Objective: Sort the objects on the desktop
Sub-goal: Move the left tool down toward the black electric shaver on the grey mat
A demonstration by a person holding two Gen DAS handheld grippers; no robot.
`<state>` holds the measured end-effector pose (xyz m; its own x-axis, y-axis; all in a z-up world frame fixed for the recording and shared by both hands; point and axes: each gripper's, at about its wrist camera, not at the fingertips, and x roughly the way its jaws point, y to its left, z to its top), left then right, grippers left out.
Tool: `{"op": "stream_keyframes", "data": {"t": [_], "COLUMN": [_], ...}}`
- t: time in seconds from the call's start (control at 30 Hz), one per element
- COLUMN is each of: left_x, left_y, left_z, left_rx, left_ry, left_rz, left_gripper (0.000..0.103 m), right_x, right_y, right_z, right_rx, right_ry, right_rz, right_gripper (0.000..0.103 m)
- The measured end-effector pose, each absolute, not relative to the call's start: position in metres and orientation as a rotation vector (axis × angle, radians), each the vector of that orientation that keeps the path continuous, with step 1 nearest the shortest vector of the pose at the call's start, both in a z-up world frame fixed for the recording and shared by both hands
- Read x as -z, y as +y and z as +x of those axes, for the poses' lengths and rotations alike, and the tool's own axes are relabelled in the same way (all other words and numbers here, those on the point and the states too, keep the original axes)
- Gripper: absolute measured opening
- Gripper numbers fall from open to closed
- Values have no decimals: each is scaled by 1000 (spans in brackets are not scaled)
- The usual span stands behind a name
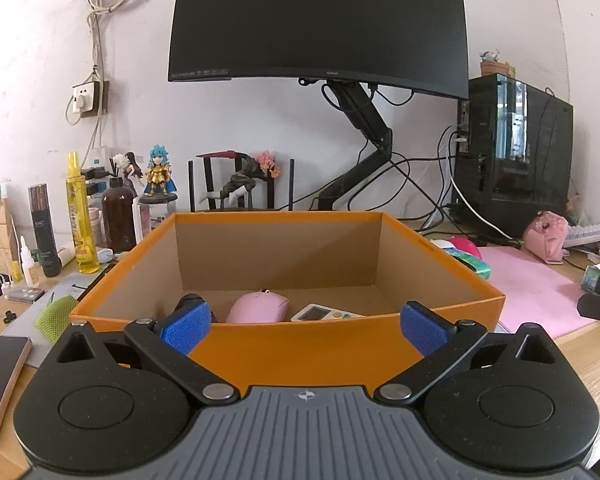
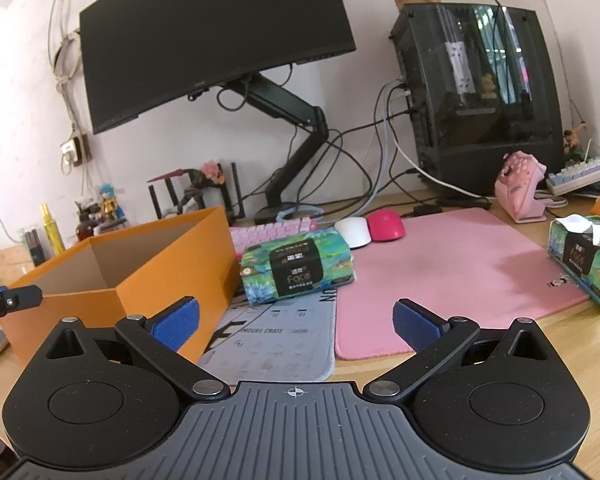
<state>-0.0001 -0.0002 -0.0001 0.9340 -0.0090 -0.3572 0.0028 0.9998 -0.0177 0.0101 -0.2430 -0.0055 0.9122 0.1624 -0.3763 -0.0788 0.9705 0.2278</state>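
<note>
An open orange box (image 1: pixel 340 346) stands before my left gripper (image 1: pixel 305 326), which is open and empty at its near wall. Inside lie a pink mouse (image 1: pixel 258 307), a white remote with a small screen (image 1: pixel 326 313) and a dark object behind the left pad. In the right wrist view the orange box (image 2: pixel 172 276) is at left. My right gripper (image 2: pixel 296 324) is open and empty above the grey mat (image 2: pixel 276 344). Ahead lie a wrapped tissue pack (image 2: pixel 298 270), a white mouse (image 2: pixel 354 231) and a magenta mouse (image 2: pixel 386 224).
A pink desk mat (image 2: pixel 452 276) holds a second tissue pack (image 2: pixel 584 260) at right. A pink keyboard (image 2: pixel 272 228), pink controller (image 2: pixel 518 184), PC case (image 2: pixel 476 96) and monitor (image 2: pixel 208 36) stand behind. Bottles (image 1: pixel 82 220), figurines (image 1: pixel 158 176) and a phone (image 1: pixel 0 384) are at left.
</note>
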Motion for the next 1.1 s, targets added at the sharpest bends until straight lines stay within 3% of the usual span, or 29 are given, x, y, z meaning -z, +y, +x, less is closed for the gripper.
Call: {"op": "stream_keyframes", "data": {"t": [0.47, 1.1], "left_x": [-3, -36], "left_y": [10, 84], "left_z": [-9, -18], "left_rx": [58, -100], "left_ry": [344, 122], "left_rz": [-132, -284], "left_gripper": [103, 103], "right_x": [1, 1], "right_y": [-241, -231], "right_z": [7, 7], "right_rx": [-134, -165], "right_ry": [394, 411], "right_rz": [197, 217], "right_gripper": [103, 103]}}
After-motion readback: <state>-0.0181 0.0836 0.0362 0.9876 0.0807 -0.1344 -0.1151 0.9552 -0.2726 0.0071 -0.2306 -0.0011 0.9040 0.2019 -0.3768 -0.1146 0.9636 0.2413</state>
